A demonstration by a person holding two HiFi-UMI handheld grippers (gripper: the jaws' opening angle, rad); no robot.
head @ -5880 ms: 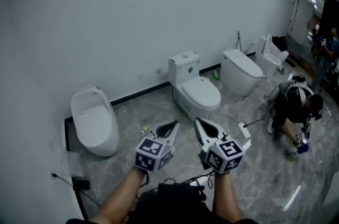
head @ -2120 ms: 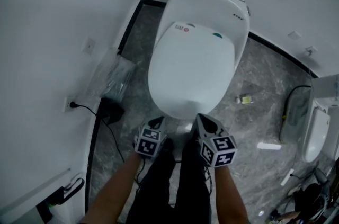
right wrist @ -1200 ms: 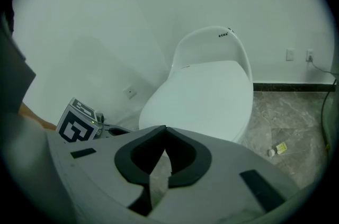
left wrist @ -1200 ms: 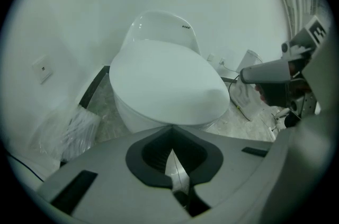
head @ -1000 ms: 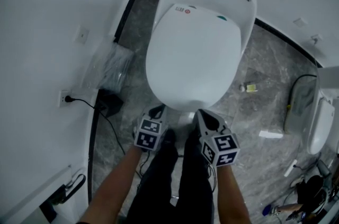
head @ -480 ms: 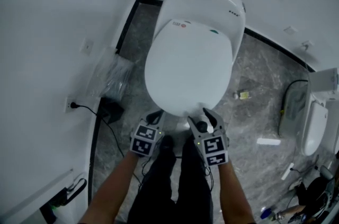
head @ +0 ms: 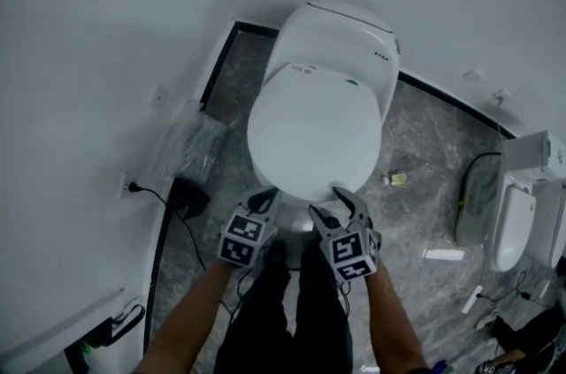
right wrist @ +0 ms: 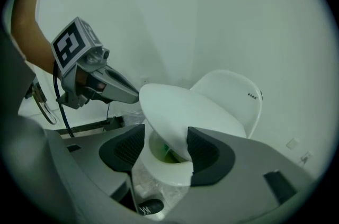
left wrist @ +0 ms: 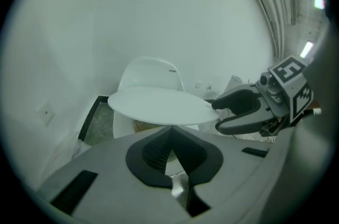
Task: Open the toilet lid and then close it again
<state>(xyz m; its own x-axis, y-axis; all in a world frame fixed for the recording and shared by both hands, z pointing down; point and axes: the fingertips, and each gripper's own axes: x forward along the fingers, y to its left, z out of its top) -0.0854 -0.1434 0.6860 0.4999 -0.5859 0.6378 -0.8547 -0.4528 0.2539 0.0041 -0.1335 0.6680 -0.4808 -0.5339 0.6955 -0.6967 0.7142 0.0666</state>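
At the near end of the toilet (head: pixel 340 32), toilet lid (head: pixel 314 129) caught part-way up: flat on the seat a second earlier, now tipped off the bowl (right wrist: pixel 164 172) with a clear gap beneath, hinge end at the far side. Right gripper (head: pixel 336 202), pinched to a point a moment ago, just sprung to full spread, lid's near edge lying between the jaws, pads not seen pressing on it. Left gripper (head: pixel 263 202) just to its left, jaws closed together with nothing between them, tip close under the lid's near-left edge; contact not clear from any view. Judged as the opening half of the task barely begun: lid raised only a little, far from upright, closing yet to come. Likely needs a firm hold or a push from below before going higher.
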